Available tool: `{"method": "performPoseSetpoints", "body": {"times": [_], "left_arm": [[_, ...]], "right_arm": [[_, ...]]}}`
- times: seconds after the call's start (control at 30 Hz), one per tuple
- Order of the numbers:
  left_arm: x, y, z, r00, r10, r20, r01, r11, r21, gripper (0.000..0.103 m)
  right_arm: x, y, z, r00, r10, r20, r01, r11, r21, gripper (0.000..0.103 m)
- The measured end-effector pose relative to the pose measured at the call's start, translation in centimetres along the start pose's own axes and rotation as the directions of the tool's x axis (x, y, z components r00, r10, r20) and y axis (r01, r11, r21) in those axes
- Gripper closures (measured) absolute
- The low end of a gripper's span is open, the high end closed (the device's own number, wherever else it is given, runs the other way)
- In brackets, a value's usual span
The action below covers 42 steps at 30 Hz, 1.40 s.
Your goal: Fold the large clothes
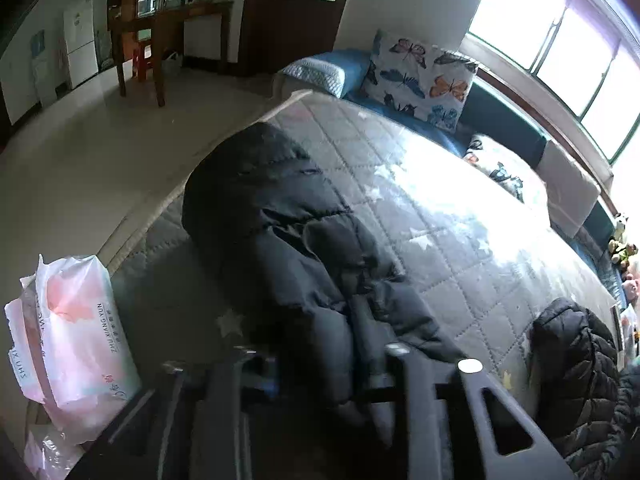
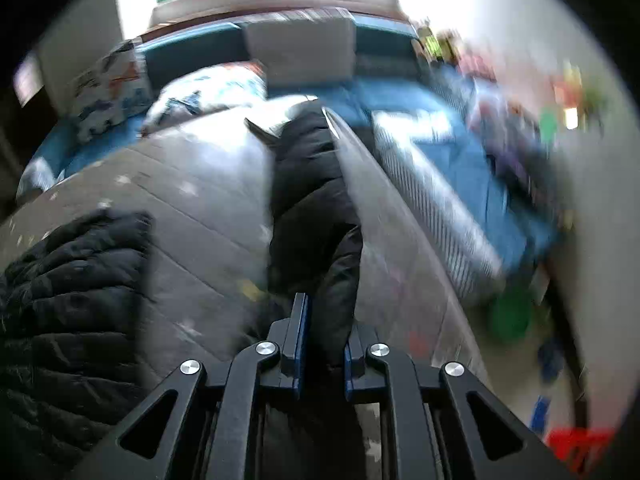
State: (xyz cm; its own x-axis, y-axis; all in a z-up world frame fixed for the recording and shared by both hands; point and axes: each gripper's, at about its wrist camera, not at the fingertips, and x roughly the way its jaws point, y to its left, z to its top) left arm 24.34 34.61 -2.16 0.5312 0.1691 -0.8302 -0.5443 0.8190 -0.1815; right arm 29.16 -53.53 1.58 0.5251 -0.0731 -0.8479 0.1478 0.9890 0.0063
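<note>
Black puffer jacket (image 1: 280, 240) is seen spread lengthwise on the grey quilted bed (image 1: 460, 240), its near end bunched at the left gripper (image 1: 320, 354). A fold is judged to be in hand, with a strip of the jacket, probably a sleeve (image 2: 320, 216), being lifted off the bed. In the right wrist view that strip runs up from the bed and is pinched between the narrowly set jaws of the right gripper (image 2: 323, 344). The left gripper's jaws stand partly apart with dark fabric lying between them; whether it is pressed cannot be told, since that end is dim. For the next move, the strip would need to be carried across the jacket's body and laid flat without dragging the rest. Counted: two grippers; one jacket being worked; one second dark quilted garment (image 1: 576, 364) heaped beside the jacket's near end; two butterfly pillows (image 1: 420, 80) beyond its far end; one pink plastic pack (image 1: 76, 340) at the bed's edge.
</note>
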Motion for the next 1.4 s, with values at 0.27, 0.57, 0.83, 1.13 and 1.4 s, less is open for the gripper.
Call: {"method": "performPoseSetpoints", "body": {"times": [0.27, 0.57, 0.83, 1.13, 1.4], "left_arm": [[-3.2, 1.4, 2.3, 0.997, -0.078, -0.022, 0.076, 0.995, -0.065, 0.038], [-11.8, -5.5, 1.9, 0.965, -0.262, 0.011, 0.261, 0.964, 0.047, 0.022], [-8.0, -17.8, -2.2, 0.858, -0.460, -0.226, 0.484, 0.873, 0.061, 0.021], [3.6, -24.4, -3.3, 0.790, -0.466, -0.399, 0.452, 0.882, -0.136, 0.021], [10.6, -25.1, -3.4, 0.716, -0.565, -0.411, 0.462, 0.824, -0.329, 0.021]], "right_arm": [[-0.5, -4.3, -2.7, 0.996, 0.031, -0.080, -0.024, 0.996, 0.085, 0.075], [-8.2, 1.1, 1.2, 0.988, 0.130, 0.080, -0.125, 0.990, -0.070, 0.051], [-7.2, 11.1, 1.9, 0.904, 0.428, 0.014, -0.420, 0.891, -0.172, 0.028], [1.6, 16.8, 2.1, 0.898, 0.417, -0.140, -0.437, 0.882, -0.174, 0.028], [7.0, 14.5, 3.3, 0.885, 0.427, -0.187, -0.443, 0.895, -0.053, 0.028]]}}
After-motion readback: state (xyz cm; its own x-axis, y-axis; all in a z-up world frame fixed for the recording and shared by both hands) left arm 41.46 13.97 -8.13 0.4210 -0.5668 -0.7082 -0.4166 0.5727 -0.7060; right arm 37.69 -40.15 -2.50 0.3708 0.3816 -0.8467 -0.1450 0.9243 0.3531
